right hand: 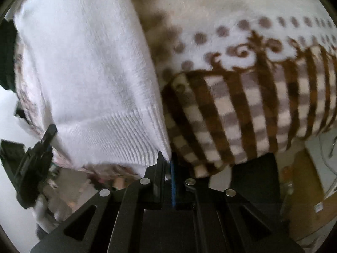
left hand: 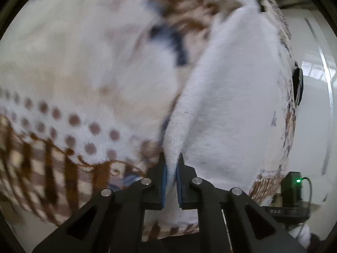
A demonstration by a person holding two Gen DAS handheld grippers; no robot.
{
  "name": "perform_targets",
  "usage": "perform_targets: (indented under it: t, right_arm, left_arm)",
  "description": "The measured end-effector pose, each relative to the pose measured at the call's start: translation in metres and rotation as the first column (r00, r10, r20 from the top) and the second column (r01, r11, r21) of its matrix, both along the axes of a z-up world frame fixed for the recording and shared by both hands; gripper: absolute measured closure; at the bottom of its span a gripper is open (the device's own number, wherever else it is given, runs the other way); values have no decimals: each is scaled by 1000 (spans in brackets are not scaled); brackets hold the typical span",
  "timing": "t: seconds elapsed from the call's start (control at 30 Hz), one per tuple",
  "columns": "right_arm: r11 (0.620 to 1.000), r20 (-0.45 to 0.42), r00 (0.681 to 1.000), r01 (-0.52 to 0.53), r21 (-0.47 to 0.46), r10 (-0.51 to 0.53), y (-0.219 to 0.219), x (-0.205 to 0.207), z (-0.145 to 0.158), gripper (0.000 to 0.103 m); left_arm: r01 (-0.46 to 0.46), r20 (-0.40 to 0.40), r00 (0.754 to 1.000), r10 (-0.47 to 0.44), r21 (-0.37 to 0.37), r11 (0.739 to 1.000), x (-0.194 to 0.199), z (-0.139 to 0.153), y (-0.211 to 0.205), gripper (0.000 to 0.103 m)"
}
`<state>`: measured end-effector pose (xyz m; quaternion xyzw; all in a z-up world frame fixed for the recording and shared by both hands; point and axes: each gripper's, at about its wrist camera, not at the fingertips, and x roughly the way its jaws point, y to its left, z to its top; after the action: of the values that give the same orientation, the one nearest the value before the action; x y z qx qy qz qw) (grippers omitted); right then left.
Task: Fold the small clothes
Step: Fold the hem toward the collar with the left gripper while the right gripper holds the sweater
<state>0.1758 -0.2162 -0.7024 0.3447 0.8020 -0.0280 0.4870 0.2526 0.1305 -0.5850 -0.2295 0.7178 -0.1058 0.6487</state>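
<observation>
- My left gripper (left hand: pixel 171 166) is clamped on a gathered edge of the white knit garment (left hand: pixel 227 97); cloth bunches between the blue pads, jaws nearly together.
- My right gripper (right hand: pixel 166 164) pinches the garment's ribbed hem corner (right hand: pixel 134 137), jaws pressed tight with only a thin bit of fabric between.
- Two grips on one edge: I judge this is so the piece hangs flat between my hands and can be laid over for a fold.
- Garment sits above and against a patterned fleece blanket (right hand: pixel 242 105): cream ground, brown dots, brown-and-grey check border. It serves as the work surface; whether a table lies under it I cannot tell.
- Room: pale floor or wall at the edges (left hand: pixel 311 126), much blurred.
- Small black device with a green light (left hand: pixel 294 184) at the left view's lower right.
- Brown board or cardboard (right hand: pixel 303 189) low in the right view.
</observation>
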Motion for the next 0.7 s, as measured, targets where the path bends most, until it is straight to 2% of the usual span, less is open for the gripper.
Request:
perform_targets:
  t: [0.1,0.17,0.23,0.27,0.33,0.47,0.6,0.67,0.7]
  right_arm:
    - [996,-7,999,36,85,-35,4,3,-14,97]
    - [984,18,998,64,165,-68,-4,6,-7,84]
    - [979,53,996,57,194,-68,-17,4,2,43]
    - [976,99,991,73,205,-94,-24,4,8,39]
    - [973,142,984,75,219,-108,-31,6,10,38]
    - [951,230,966,46,305,-121,-28,24,-5,37]
    - [924,240,966,-3,383,-96,-4,32,-26,37]
    - [913,239,966,-9,408,-97,10,31,-27,36]
    - [910,236,967,-8,414,-99,13,32,-26,38]
  left_arm:
    - [-11,-3,1000,11,-60,998,5,4,3,91]
    - [-13,12,1000,14,-82,997,6,12,5,73]
    - [-31,35,999,36,-138,990,6,16,10,39]
    - [-41,40,998,48,-167,985,6,13,14,38]
    - [-41,29,998,47,-192,980,10,4,19,38]
    - [-4,-4,1000,3,-235,972,16,-31,2,38]
    - [44,15,999,-41,-260,965,17,-32,-14,38]
    - [61,27,998,-56,-261,963,15,-26,-19,39]
    - [64,30,998,-59,-261,963,16,-22,-23,62]
